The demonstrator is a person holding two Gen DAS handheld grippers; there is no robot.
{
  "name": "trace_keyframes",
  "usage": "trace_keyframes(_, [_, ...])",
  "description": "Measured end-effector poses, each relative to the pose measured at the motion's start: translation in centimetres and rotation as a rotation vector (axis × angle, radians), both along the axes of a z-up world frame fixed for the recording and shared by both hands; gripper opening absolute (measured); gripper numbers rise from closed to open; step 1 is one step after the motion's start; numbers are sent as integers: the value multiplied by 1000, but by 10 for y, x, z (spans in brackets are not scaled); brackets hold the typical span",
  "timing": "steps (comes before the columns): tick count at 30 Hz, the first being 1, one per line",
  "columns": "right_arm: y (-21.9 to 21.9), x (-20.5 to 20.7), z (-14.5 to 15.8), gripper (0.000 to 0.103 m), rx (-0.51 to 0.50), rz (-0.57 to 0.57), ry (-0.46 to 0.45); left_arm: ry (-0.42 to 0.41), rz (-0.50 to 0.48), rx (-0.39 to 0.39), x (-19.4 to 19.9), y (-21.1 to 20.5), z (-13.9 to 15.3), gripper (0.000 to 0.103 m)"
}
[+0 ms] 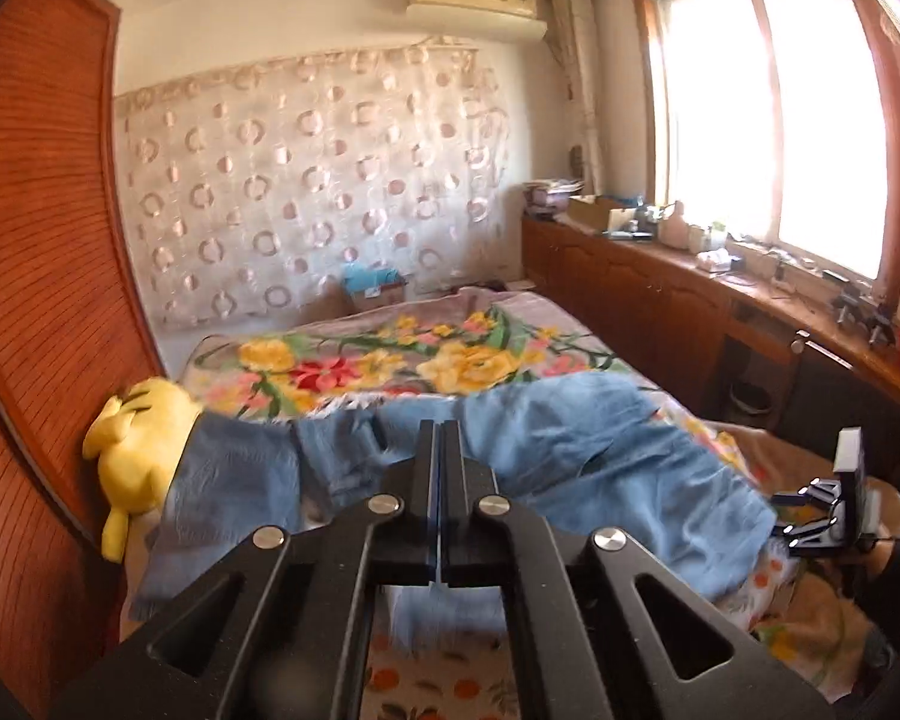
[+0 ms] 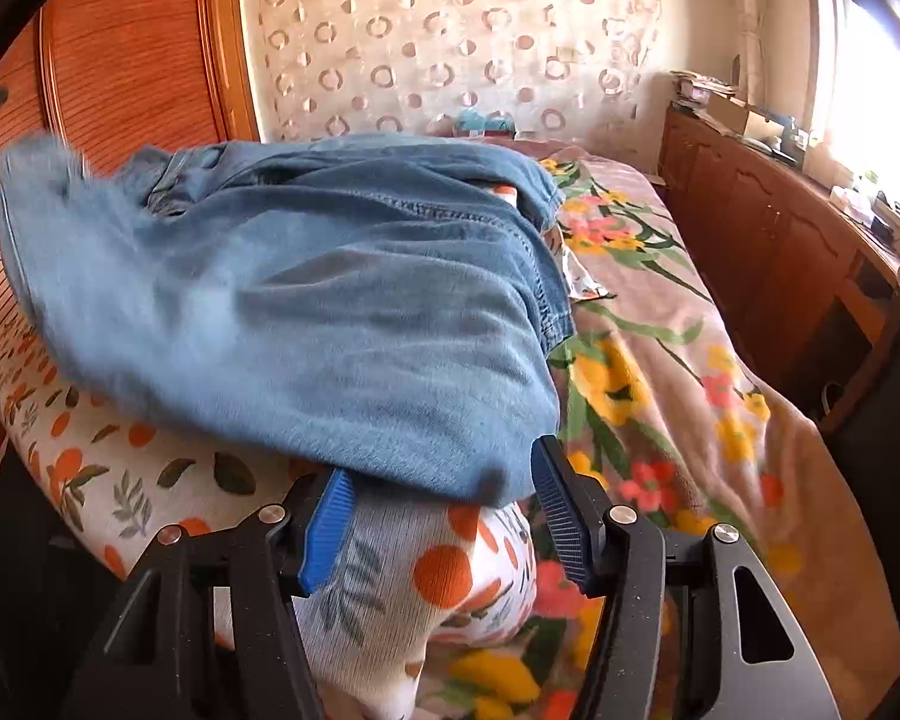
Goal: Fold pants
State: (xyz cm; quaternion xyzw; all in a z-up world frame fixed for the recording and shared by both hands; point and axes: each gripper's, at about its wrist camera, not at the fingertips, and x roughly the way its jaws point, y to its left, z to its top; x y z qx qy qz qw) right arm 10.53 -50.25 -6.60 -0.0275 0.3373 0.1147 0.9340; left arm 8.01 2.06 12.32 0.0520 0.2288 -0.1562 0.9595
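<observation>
Light blue jeans (image 1: 570,450) lie crumpled across the bed. In the left wrist view my left gripper (image 1: 441,429) has its fingers pressed flat together, and a frayed pale-blue hem (image 1: 444,612) hangs just beneath them, pinched in the jaws. The right wrist view shows the jeans (image 2: 306,300) heaped ahead, their far left end raised and blurred. My right gripper (image 2: 444,486) is open, its blue pads (image 2: 330,528) wide apart at the near edge of the jeans. The denim drapes over the fingertips without being pinched. From the left wrist view the right gripper (image 1: 822,510) sits low on the right.
The bed carries a floral blanket (image 2: 660,360) and an orange-print sheet (image 2: 90,462). A yellow plush toy (image 1: 138,450) lies against the wooden wardrobe (image 1: 30,240) on the left. A low wooden cabinet (image 1: 660,282) with clutter runs under the window on the right.
</observation>
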Motion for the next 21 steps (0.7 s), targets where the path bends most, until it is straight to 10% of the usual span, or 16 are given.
trace_keyframes(9, [-1,3,-1,62,13,2,9,166,-45,71,-7,8,-59,1])
trace_keyframes(17, [-7,1,-3,63,38,-5,3,356,-3,64,-38,48,-149,43])
trace_keyframes(21, [-10,2,-4,63,60,-6,5,430,33,-1,-50,69,-187,48])
